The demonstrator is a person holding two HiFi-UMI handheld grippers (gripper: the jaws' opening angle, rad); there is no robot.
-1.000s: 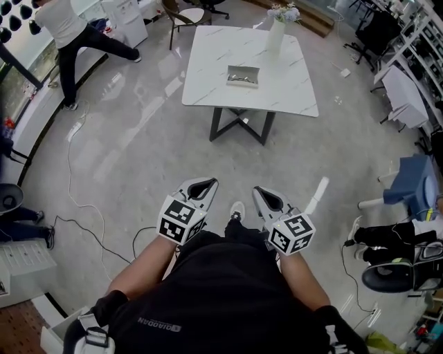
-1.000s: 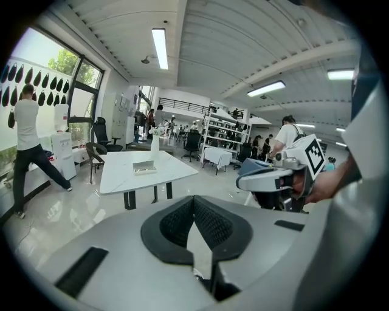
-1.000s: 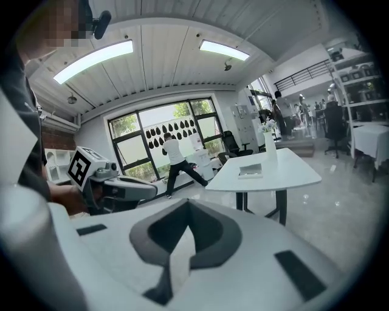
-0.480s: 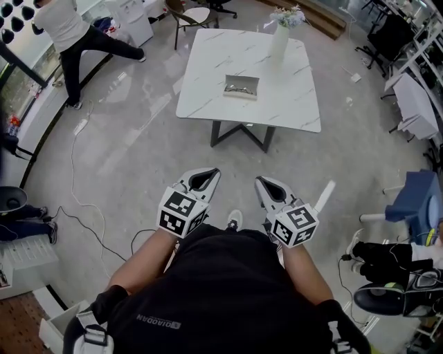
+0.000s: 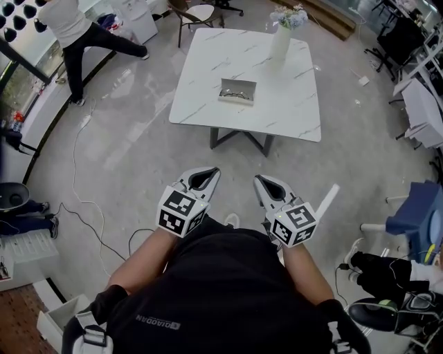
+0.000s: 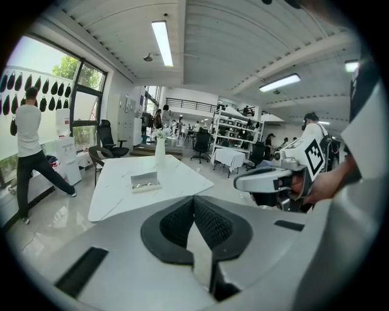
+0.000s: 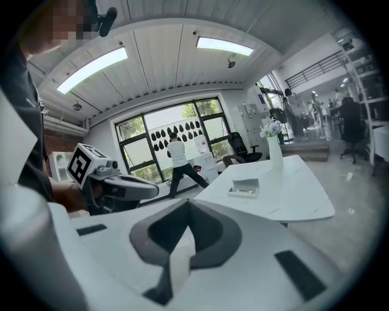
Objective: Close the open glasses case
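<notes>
Well, nothing is in contact yet: the left gripper (image 5: 210, 173) has its jaws clenched together on nothing, the right gripper (image 5: 259, 181) is squeezed closed and empty too, and both hang over bare floor well short of the table (image 5: 291, 110). So where could this come unstuck? My worry is the glasses case (image 5: 238, 90) itself. It looks light, and it sits on a smooth marble top, so a push on the lid from one side alone could send it skating across the table instead of folding it down. One tool bracing the base while the other tips the lid would guard against that. Second risk: if the contents sit proud of the tray, the lid could come down on a frame or an arm and pinch it, or simply refuse to latch. Third, the tall vase (image 5: 279, 40) stands at the far right of the table, and a wide sweep with the right gripper past the case could clip it and topple it. Now the containers. The case lies open near the middle of the table, lid raised, and thin dark shapes in the tray look like a pair of glasses, though they are too small to be sure. The vase holds a small bunch of flowers (image 5: 288, 15) and stands well apart from the case.
</notes>
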